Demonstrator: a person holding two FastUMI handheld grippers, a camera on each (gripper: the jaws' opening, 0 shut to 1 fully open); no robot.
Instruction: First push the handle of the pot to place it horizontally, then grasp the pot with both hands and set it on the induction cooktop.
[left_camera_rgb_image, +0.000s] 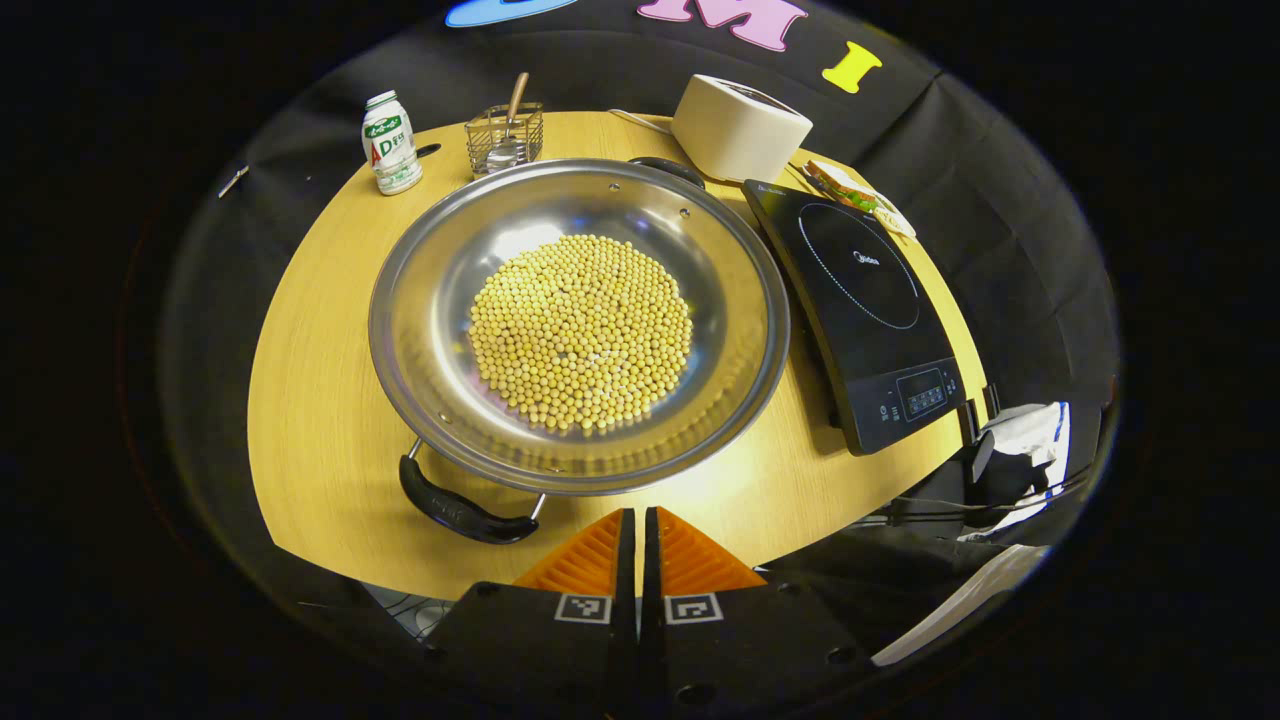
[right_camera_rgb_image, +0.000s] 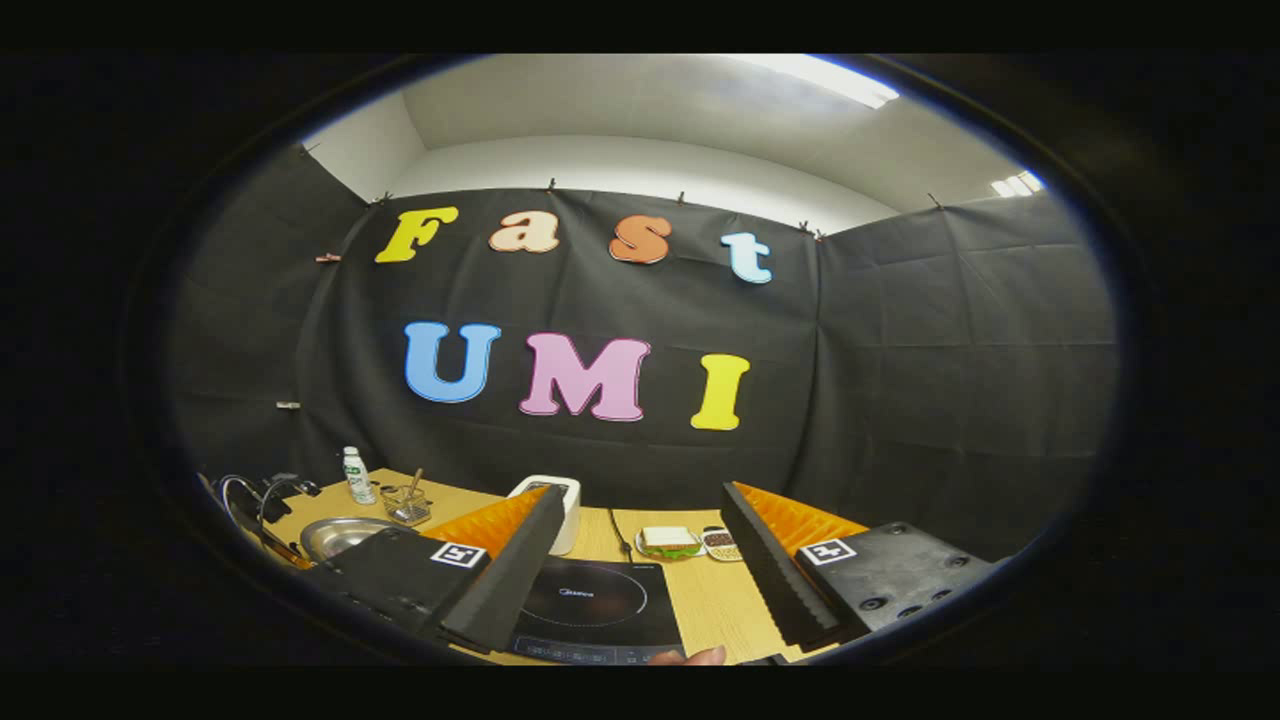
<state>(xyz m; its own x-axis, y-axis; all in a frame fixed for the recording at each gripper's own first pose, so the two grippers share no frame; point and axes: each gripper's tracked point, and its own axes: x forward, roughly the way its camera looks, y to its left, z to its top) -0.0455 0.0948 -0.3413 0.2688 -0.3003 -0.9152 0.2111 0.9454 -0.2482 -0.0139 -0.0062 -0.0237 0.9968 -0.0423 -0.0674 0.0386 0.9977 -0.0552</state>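
In the left gripper view, your left gripper (left_camera_rgb_image: 637, 545) has its jaws pressed together just on your side of the pot (left_camera_rgb_image: 578, 325), beside its near handle (left_camera_rgb_image: 462, 508), with the induction cooktop (left_camera_rgb_image: 862, 310) on the pot's right; nudge that handle sideways with the closed tips, slowly, until it lies level. In the right gripper view, your right gripper (right_camera_rgb_image: 640, 560) hangs with jaws spread above the cooktop, right of the pot (right_camera_rgb_image: 338, 536); hold it clear until the push ends.

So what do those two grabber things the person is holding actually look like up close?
Each one is a dark, blocky body ending in two wedge-shaped jaws with ribbed inner faces. The left gripper carries a small black-and-white square marker on each jaw base, with round screw holes in the body below. The right gripper has the same square markers and screw holes. A fingertip shows at the bottom edge of the right gripper view.
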